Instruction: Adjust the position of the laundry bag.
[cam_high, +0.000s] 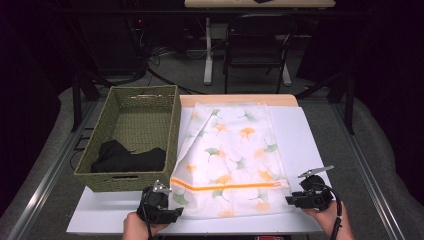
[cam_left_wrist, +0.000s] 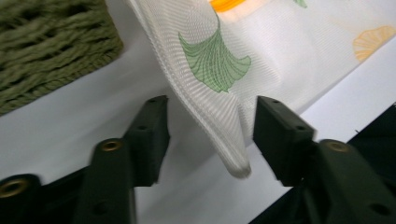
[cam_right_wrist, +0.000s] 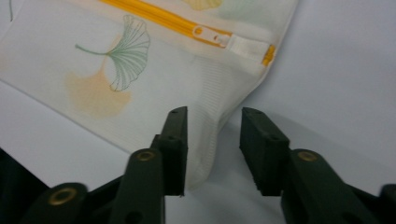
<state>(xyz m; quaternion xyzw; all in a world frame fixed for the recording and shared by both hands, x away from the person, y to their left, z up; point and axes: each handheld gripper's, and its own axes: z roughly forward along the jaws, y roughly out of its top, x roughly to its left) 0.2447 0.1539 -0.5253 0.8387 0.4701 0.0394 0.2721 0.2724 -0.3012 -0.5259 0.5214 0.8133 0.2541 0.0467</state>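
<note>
I have my left tongs (cam_left_wrist: 210, 135) and my right tongs (cam_right_wrist: 212, 149) at the two near corners of the mesh laundry bag (cam_high: 232, 155), one to each side, so that the bag lies spread flat and square between them; both stand spread now, pinching nothing. In the left gripper view the bag's corner hangs loose between the jaws, clear of both pads; in the right gripper view the other corner lies in the gap, close against one pad (whether it actually brushes it I cannot quite tell).

The bag lies on the white tabletop (cam_high: 310, 145), its near edge towards me and its far end reaching the back of the board, just beside the woven green basket (cam_high: 135, 112); a dark garment (cam_high: 127, 159) sits in the basket's near end, presumably what is meant to go inside next.

The bag itself is thin, white, fine-ribbed mesh printed with green and orange ginkgo leaves; an orange zip (cam_high: 225, 186) runs across it near my edge, its pull (cam_right_wrist: 212, 35) at the right-hand end; it looks closed.
</note>
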